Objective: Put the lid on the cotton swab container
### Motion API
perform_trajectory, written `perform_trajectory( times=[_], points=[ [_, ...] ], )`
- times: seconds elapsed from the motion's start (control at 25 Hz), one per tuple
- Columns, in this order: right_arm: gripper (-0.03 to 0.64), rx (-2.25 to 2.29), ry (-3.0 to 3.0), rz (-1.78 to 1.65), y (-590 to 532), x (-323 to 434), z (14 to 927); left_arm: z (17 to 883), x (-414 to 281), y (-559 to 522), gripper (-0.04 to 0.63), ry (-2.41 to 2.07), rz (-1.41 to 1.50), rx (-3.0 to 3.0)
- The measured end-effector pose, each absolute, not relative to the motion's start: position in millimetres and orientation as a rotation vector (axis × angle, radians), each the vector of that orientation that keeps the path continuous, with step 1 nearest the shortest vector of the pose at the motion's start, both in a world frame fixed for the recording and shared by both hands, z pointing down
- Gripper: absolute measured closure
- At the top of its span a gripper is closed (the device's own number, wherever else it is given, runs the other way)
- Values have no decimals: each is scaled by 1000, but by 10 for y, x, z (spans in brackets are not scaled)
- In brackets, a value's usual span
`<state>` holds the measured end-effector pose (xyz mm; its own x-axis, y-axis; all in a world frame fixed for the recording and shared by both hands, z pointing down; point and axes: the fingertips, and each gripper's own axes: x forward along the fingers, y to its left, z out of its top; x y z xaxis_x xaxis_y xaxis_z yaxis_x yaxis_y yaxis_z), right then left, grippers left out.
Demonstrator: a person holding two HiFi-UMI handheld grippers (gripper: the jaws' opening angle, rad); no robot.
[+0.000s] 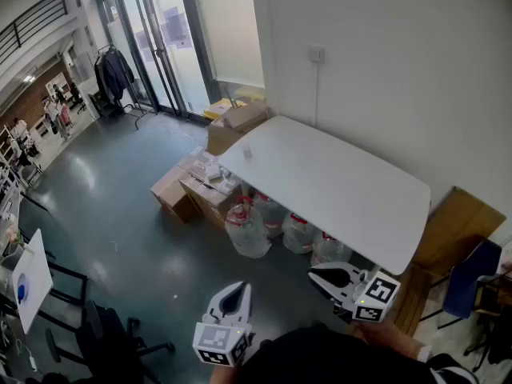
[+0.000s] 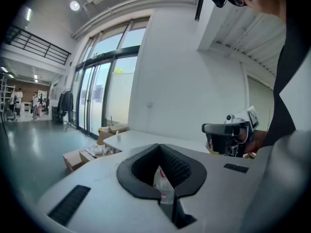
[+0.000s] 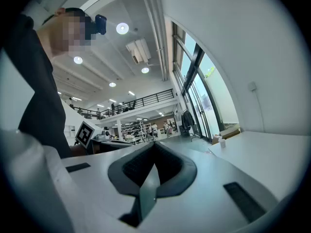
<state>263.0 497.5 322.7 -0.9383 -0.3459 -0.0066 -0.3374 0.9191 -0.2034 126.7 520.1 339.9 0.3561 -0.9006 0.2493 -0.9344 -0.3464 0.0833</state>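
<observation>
A small pale cotton swab container (image 1: 246,154) stands near the far left end of the white table (image 1: 344,190); it is too small to tell whether a lid is on it. It also shows as a tiny object (image 2: 117,135) in the left gripper view and near the table edge (image 3: 223,142) in the right gripper view. My left gripper (image 1: 232,298) and right gripper (image 1: 332,277) hang low over the floor, well short of the table. Both are shut with nothing in them. The left jaws (image 2: 163,198) and right jaws (image 3: 148,198) meet at their tips.
Several large water jugs (image 1: 248,229) stand under the table, with cardboard boxes (image 1: 196,192) beside them and another box (image 1: 240,122) by the glass doors. A blue chair (image 1: 472,282) is at right, a black office chair (image 1: 104,342) at lower left.
</observation>
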Motion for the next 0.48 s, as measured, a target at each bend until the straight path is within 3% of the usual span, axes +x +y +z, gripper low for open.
perform_trajectory(
  times=[0.48],
  points=[
    [601, -522, 3043, -308, 5041, 2197, 3272, 3571, 841, 5311, 583, -1645, 246, 2416]
  ],
)
